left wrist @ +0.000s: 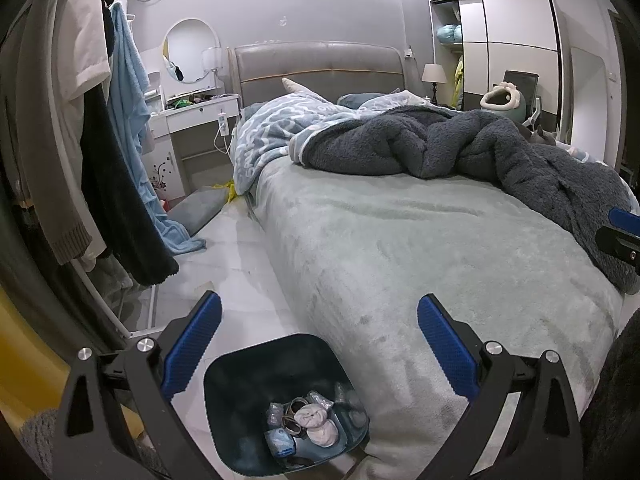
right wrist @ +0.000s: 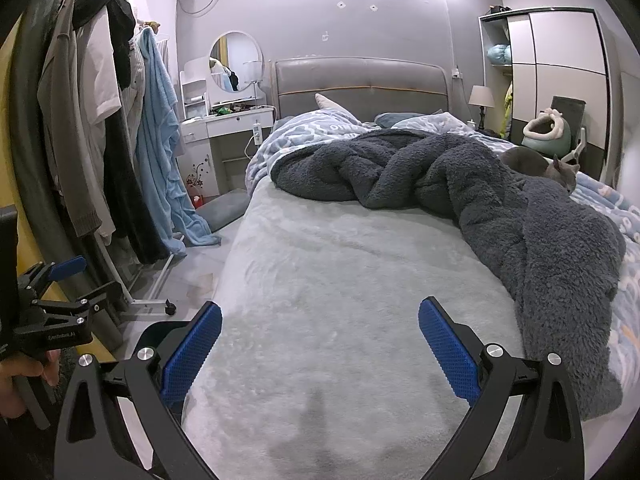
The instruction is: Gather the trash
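A dark blue trash bin [left wrist: 224,392] stands on the floor against the foot corner of the bed, in the left wrist view. It holds crumpled tissues and wrappers [left wrist: 308,424]. My left gripper [left wrist: 320,344] is open and empty, right above the bin. My right gripper [right wrist: 320,348] is open and empty, over the grey-green bed sheet [right wrist: 340,280]. The bin's rim [right wrist: 154,330] shows behind the right gripper's left finger. The left gripper also shows at the left edge of the right wrist view [right wrist: 60,288].
A dark grey fleece blanket [right wrist: 500,200] and a blue patterned duvet [left wrist: 280,128] lie bunched on the bed. A grey cat [right wrist: 540,166] lies at the right. A clothes rack on wheels [right wrist: 120,160] stands left, with a white vanity [right wrist: 224,120] behind.
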Motion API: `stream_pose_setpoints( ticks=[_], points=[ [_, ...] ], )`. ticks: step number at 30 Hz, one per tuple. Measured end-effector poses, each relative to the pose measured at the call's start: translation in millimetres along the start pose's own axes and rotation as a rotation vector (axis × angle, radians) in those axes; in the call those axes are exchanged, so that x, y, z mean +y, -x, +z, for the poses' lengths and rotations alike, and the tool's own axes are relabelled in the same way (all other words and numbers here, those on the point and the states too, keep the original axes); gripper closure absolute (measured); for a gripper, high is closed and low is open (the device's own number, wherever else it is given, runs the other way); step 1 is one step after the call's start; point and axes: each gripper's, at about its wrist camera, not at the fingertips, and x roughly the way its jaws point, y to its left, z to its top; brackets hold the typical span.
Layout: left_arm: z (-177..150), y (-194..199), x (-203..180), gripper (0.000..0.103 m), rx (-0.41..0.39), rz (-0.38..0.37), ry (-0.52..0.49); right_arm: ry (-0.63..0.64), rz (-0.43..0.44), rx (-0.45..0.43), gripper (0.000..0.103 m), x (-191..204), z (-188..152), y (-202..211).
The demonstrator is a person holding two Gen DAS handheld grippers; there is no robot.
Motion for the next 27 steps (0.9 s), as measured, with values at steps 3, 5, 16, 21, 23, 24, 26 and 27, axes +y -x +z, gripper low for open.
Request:
stream_pose_setpoints(
  ticks=[3, 5, 16, 21, 23, 24, 26, 27],
  points=[
    [0.1, 0.1, 0.6, 0.003, 0.0, -0.002, 0.001, 0.002, 0.0, 0.002, 0.003, 0.2, -0.4, -0.8],
    [-1.0, 0.1, 0.8, 0.003, 0.0, -0.002, 0.005, 0.003, 0.001, 0.002, 0.003, 0.8, -0.5, -1.3],
    [-4.8, -0.7, 0.1, 0.003, 0.003, 0.0, 0.021, 0.003, -0.001, 0.002, 0.003, 2.0, -0.8, -0.9],
    [-3.4, -1.0, -0.6, 0.003, 0.003, 0.002, 0.029, 0.003, -0.001, 0.002, 0.003, 2.6, -0.9, -0.7],
    [-2.9, -1.3, -0.1, 0.003, 0.003, 0.002, 0.031, 0.002, -0.002, 0.001, 0.003, 2.4, -0.9, -0.6],
    [-3.0, -1.3, -0.5, 0.003, 0.003, 0.003, 0.032, 0.002, -0.002, 0.001, 0.003, 2.6, -0.8, -0.7],
    [-2.3, -1.6, 0.3, 0.003, 0.004, 0.002, 0.034, 0.003, -0.001, 0.002, 0.003, 2.3, -0.8, -0.7],
    [-2.4, -1.5, -0.3, 0.003, 0.004, 0.001, 0.035, 0.003, -0.001, 0.001, 0.003, 2.4, -0.8, -0.7]
  ],
)
